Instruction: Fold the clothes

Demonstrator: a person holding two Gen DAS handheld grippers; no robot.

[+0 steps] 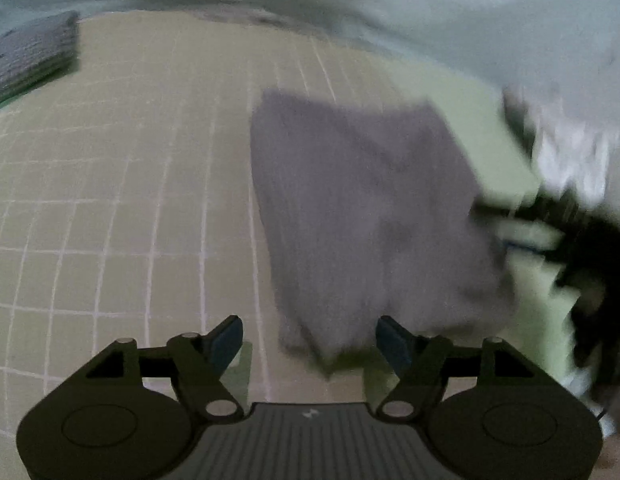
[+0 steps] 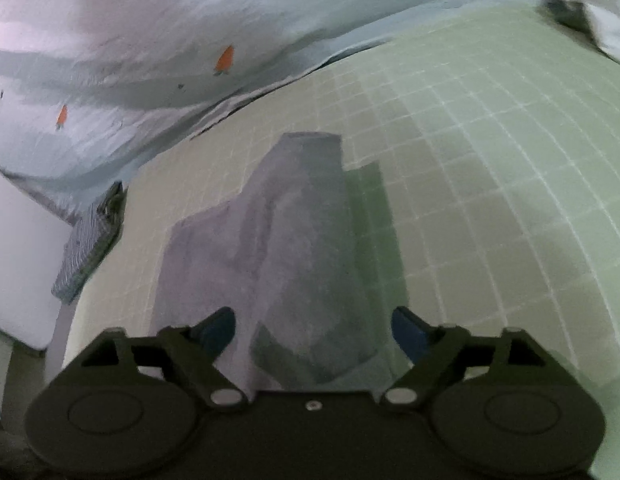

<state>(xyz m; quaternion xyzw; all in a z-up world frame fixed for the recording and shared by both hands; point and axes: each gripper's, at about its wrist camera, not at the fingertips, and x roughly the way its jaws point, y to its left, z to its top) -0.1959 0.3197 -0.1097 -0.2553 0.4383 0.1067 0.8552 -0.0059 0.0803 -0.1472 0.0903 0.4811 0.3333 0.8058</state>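
Two sets of tongs hung over a pale green mat ruled with a white grid (image 2: 490,140), and both stood spread with nothing pinched between their blue pads. No earlier step can be read from the views, but the grey-mauve knitted garment (image 2: 270,248) lay partly folded on the mat, one layer doubled over another, which suggests it rested flat so that the next fold could be taken cleanly.

From the left gripper (image 1: 310,340), the garment (image 1: 362,216) spread just ahead and a little to the right, its near corner lying below and between the open fingertips without visibly touching them. From the right gripper (image 2: 314,330), the folded near end sat directly between the parted fingers, again with no contact I could confirm.

A striped grey folded cloth (image 1: 30,56) lay well apart at the mat's far left edge, probably a finished piece set aside. Behind the mat, a pale blue bedsheet printed with small orange carrots (image 2: 170,40) was rumpled. The left view was blurred at its right side, where the other tool showed as a dark smear.
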